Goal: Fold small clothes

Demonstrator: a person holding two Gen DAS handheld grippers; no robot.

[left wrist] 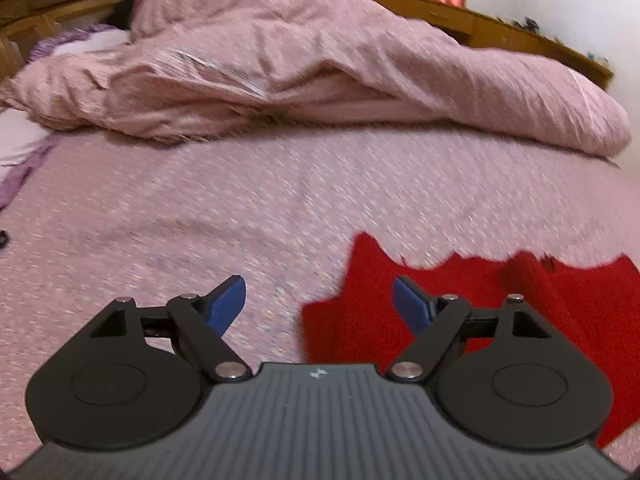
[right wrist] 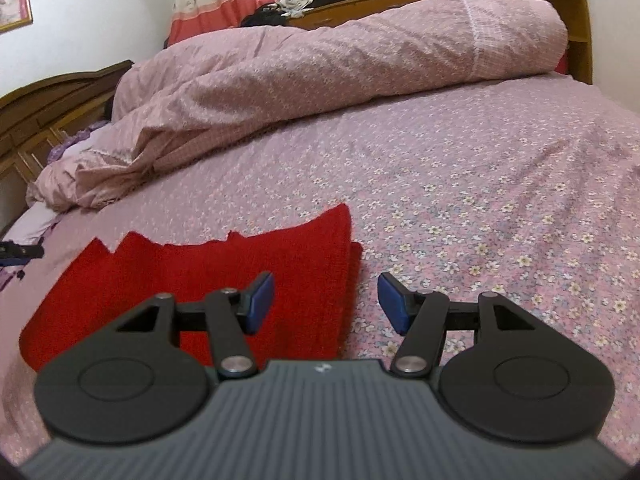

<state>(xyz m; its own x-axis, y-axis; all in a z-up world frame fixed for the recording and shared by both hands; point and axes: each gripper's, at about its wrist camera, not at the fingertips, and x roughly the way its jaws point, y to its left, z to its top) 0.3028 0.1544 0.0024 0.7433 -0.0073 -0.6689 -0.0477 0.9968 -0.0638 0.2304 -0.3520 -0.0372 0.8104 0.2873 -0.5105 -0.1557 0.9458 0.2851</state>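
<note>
Grippers both gape empty: left gripper (left wrist: pixel 319 302) and right gripper (right wrist: pixel 326 300) flank the red garment (right wrist: pixel 224 280) on the bedsheet (right wrist: pixel 480 184).

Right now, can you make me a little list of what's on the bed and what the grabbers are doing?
surface: flowered pink bedsheet
garment: red knitted cloth, lying flat on the sheet, right side doubled over
behind it: rumpled pink duvet
left hand-held gripper: open, holding nothing, at the cloth's left edge
right hand-held gripper: open, holding nothing, at the cloth's right edge
</note>
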